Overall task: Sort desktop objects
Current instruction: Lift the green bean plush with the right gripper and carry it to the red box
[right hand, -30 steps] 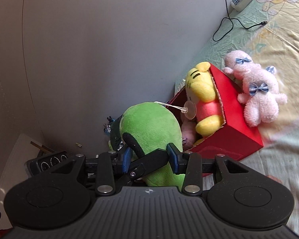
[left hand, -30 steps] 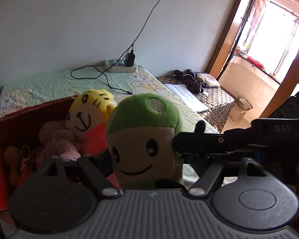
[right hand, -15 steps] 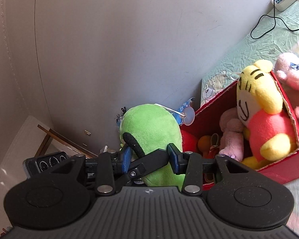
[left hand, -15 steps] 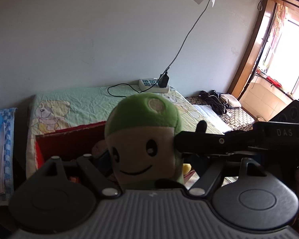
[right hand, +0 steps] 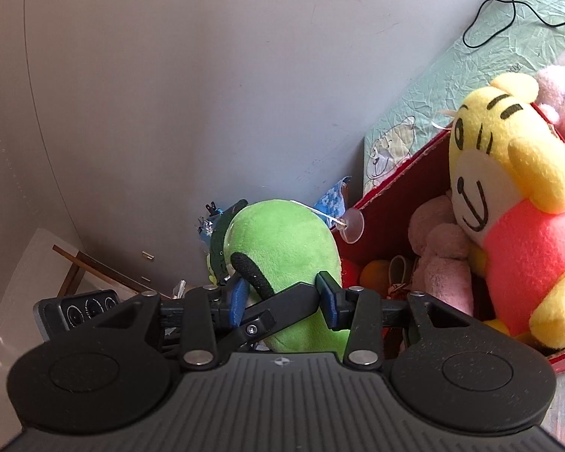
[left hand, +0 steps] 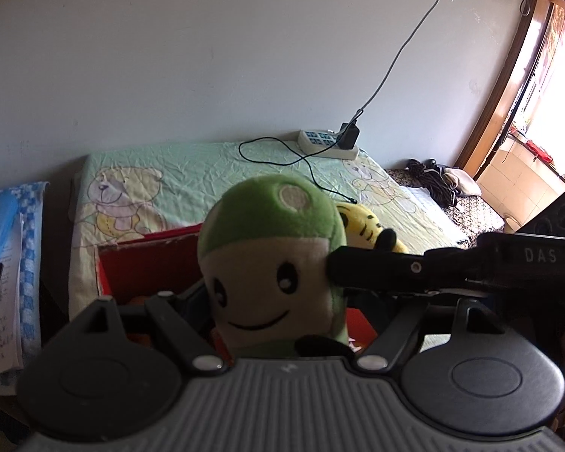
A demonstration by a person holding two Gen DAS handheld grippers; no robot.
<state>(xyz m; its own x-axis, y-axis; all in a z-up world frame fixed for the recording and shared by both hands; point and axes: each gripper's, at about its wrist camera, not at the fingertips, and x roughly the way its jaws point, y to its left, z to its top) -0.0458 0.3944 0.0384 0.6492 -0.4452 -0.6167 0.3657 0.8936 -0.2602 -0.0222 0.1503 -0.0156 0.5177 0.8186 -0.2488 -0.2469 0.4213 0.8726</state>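
Note:
A green plush toy [left hand: 271, 248] with a cream smiling face hangs above the open red box [left hand: 150, 263]. My left gripper [left hand: 275, 299] is shut on its lower body. In the right wrist view I see the plush's green back [right hand: 290, 248], and my right gripper [right hand: 282, 297] is shut on it with blue pads on both sides. One black finger [left hand: 395, 267] of the right gripper presses the plush's side in the left wrist view. Inside the red box [right hand: 395, 203] sit a yellow tiger plush [right hand: 508, 173] and a pink plush [right hand: 444, 260].
The box stands on a bed with a pale green bear-print sheet [left hand: 177, 173]. A white power strip [left hand: 327, 143] and its black cable lie by the wall. Another pink plush [right hand: 561, 90] lies beyond the box. Papers and a blue checked cloth [left hand: 30, 248] are at left.
Both grippers, still holding the green plush, have moved left along the box toward its wall-side end. The tiger and box have slid to the right in both views.

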